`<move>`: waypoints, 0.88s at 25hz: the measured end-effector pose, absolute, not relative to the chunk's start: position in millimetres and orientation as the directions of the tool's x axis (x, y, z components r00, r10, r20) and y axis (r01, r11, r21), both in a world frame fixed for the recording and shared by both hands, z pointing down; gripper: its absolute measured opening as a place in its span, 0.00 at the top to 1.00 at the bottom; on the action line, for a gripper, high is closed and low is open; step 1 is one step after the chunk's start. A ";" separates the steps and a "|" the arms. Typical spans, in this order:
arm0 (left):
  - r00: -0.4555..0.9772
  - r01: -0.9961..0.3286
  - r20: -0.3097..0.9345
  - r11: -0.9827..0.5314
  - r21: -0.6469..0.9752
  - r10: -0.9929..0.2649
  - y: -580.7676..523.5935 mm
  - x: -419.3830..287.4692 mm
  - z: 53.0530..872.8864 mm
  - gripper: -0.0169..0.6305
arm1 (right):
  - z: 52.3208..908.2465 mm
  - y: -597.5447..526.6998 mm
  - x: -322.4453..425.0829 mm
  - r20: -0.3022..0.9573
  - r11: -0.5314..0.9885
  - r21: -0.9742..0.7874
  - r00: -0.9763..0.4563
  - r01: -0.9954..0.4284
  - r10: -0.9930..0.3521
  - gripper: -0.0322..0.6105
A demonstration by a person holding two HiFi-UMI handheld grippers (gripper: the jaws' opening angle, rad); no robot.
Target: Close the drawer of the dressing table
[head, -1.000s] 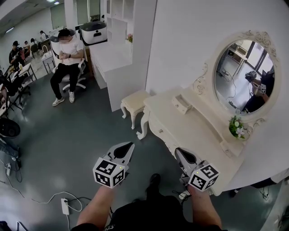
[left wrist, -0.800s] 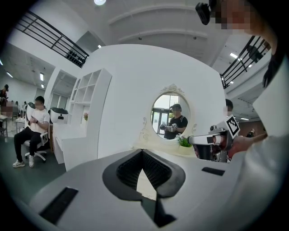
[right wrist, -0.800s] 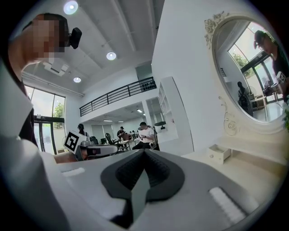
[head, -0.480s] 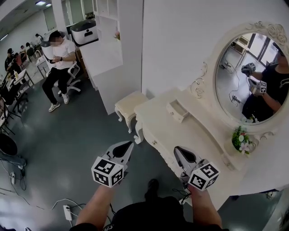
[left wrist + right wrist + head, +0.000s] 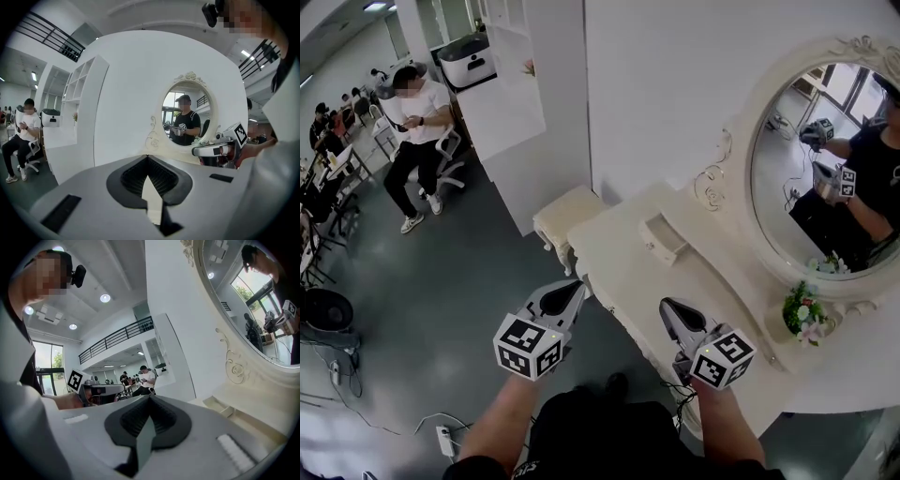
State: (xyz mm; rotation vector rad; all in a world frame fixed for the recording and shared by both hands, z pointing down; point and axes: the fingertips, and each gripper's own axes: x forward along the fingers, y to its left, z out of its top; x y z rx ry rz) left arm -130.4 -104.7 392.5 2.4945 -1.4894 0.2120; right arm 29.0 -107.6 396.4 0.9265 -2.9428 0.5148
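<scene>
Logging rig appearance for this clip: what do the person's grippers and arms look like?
Both the left gripper and right gripper have pale grey shells tapering to a point, with black ribbed pads inside. Each carries a white cube with black square markers. The forearms are bare; the person wears a black top.

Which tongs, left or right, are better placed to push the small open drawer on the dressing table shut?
Right. The right tongs hang over the dressing table, pointing toward the drawer. The left tongs sit off its front edge, farther away. Both are shut and empty.
</scene>
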 end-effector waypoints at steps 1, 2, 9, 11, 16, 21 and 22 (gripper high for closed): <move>0.477 -0.879 0.241 -0.461 0.125 -0.845 -109.5 -129.2 393.5 0.97 | 397.5 -111.4 28.6 0.115 0.768 -0.307 -0.824 -0.561 -0.556 0.93; 0.482 -0.876 0.243 -0.465 0.127 -0.842 -114.8 -128.4 394.6 0.97 | 398.4 -115.6 27.6 0.119 0.767 -0.308 -0.822 -0.563 -0.556 0.93; 0.544 -0.839 0.234 -0.528 0.133 -0.806 -154.7 -130.3 390.7 0.97 | 395.9 -149.4 15.0 0.138 0.730 -0.297 -0.785 -0.615 -0.604 0.93; 0.564 -0.825 0.238 -0.550 0.129 -0.791 -165.8 -136.0 390.1 0.97 | 392.1 -159.5 8.8 0.140 0.714 -0.293 -0.768 -0.636 -0.625 0.93; 0.612 -0.789 0.260 -0.600 0.131 -0.747 -188.8 -144.6 397.5 0.97 | 390.2 -177.2 -4.3 0.152 0.675 -0.289 -0.729 -0.679 -0.668 0.93; 0.655 -0.749 0.287 -0.648 0.134 -0.698 -209.5 -138.1 406.9 0.97 | 393.8 -195.0 -6.9 0.171 0.627 -0.287 -0.683 -0.724 -0.710 0.93; 0.660 -0.745 0.292 -0.651 0.142 -0.692 -213.7 -136.0 410.4 0.97 | 395.3 -196.3 -7.5 0.174 0.622 -0.291 -0.680 -0.727 -0.712 0.93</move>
